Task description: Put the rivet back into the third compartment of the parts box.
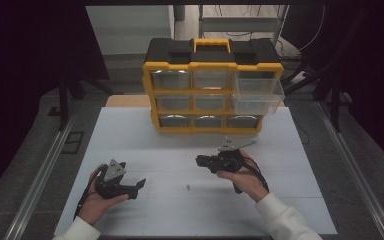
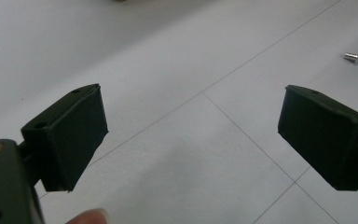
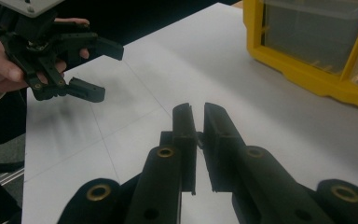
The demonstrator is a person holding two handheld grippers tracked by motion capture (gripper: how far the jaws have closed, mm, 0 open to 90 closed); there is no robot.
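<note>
The counter (image 1: 130, 150) is a white, flat sheet marked with thin grid lines, laid over a wooden top whose edge shows at the far side. Toward its back stands a yellow and black drawer cabinet (image 1: 212, 55) with three rows of clear drawers; the upper right drawer (image 1: 258, 95) is pulled out over the surface. Near the front middle lies a small metal screw (image 1: 187, 187), alone on the white, well apart from the cabinet.
</note>
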